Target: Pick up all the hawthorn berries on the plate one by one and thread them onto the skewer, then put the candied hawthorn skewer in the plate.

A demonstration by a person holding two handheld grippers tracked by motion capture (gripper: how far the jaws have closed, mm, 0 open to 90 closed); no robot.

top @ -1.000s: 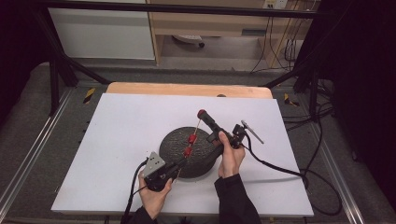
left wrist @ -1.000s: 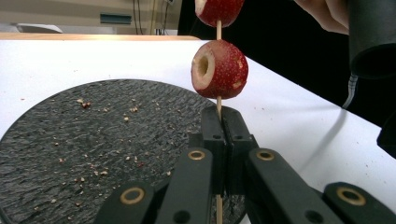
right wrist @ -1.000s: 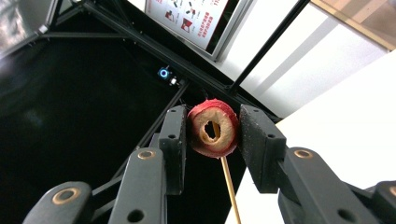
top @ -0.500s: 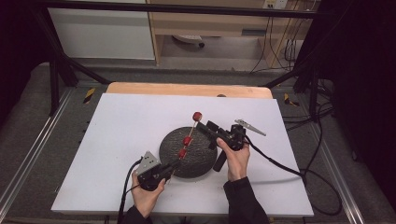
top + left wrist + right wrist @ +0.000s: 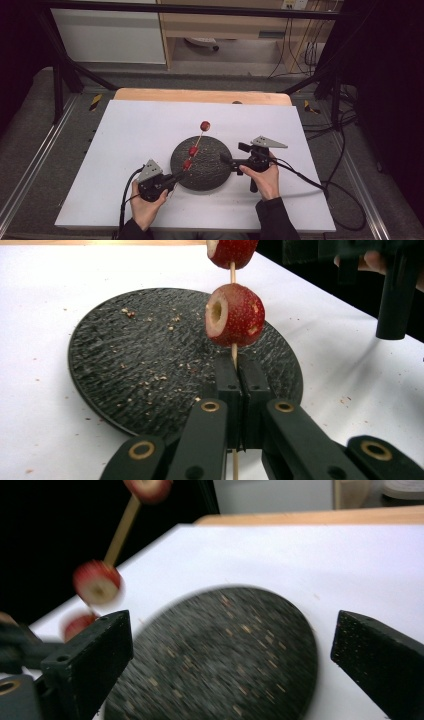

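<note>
A thin wooden skewer (image 5: 233, 352) carries three red hulled strawberries (image 5: 193, 151), the top one (image 5: 205, 125) at its tip. My left gripper (image 5: 178, 176) is shut on the skewer's lower end and holds it tilted over the dark round plate (image 5: 210, 172). In the left gripper view the pads (image 5: 228, 385) pinch the stick below a strawberry (image 5: 235, 315). My right gripper (image 5: 231, 152) sits at the plate's right edge. Its jaws have just been opening and stand wide, nothing between the fingers (image 5: 90, 662). Beyond them lie the plate (image 5: 220, 650) and the blurred skewered fruit (image 5: 97, 582).
The plate rests on a white sheet (image 5: 140, 130) that covers a wooden table (image 5: 200, 95). Crumbs speckle the plate (image 5: 150, 350). Cables trail from both grippers off the front and right. A black frame and shelving stand behind the table.
The right gripper let go of the top strawberry, now on the skewer tip, opened, and drew back right and down to the plate's edge. The left gripper shifted slightly with the skewer.
</note>
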